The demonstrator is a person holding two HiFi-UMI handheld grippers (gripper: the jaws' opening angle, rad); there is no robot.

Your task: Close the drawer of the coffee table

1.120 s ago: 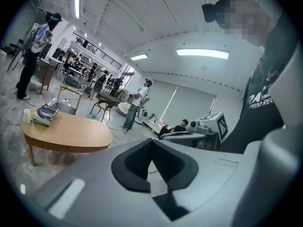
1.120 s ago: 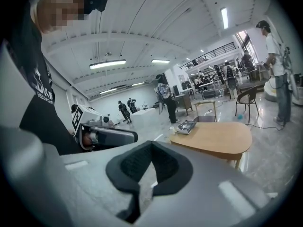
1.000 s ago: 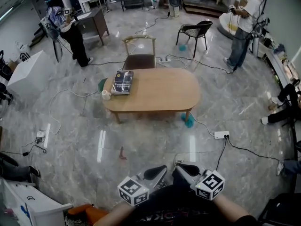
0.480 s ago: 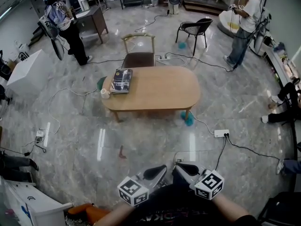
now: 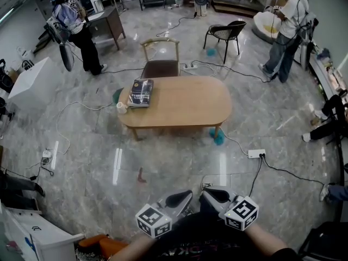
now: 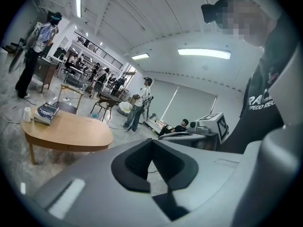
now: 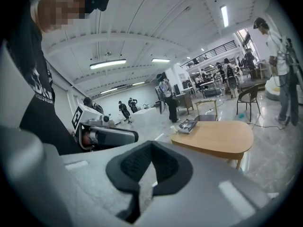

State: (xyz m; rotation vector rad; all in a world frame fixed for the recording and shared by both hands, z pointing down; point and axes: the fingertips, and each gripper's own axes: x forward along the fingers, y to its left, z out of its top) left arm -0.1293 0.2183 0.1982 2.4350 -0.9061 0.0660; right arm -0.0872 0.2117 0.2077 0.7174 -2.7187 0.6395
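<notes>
Pale tan wood tabletop (image 5: 185,105), dark book (image 5: 141,93) with pale print, white cup (image 5: 122,108), grey veined marble floor (image 5: 81,162), teal object (image 5: 218,140), black chair (image 5: 227,35), left tongs (image 6: 151,143) and right tongs (image 7: 150,144) light grey with black pads (image 6: 136,162), marker cubes (image 5: 154,221) black-and-white square-patterned

Left hand-held gripper (image 6: 152,144) sits closed, empty, well apart from coffee table (image 6: 71,131).
</notes>
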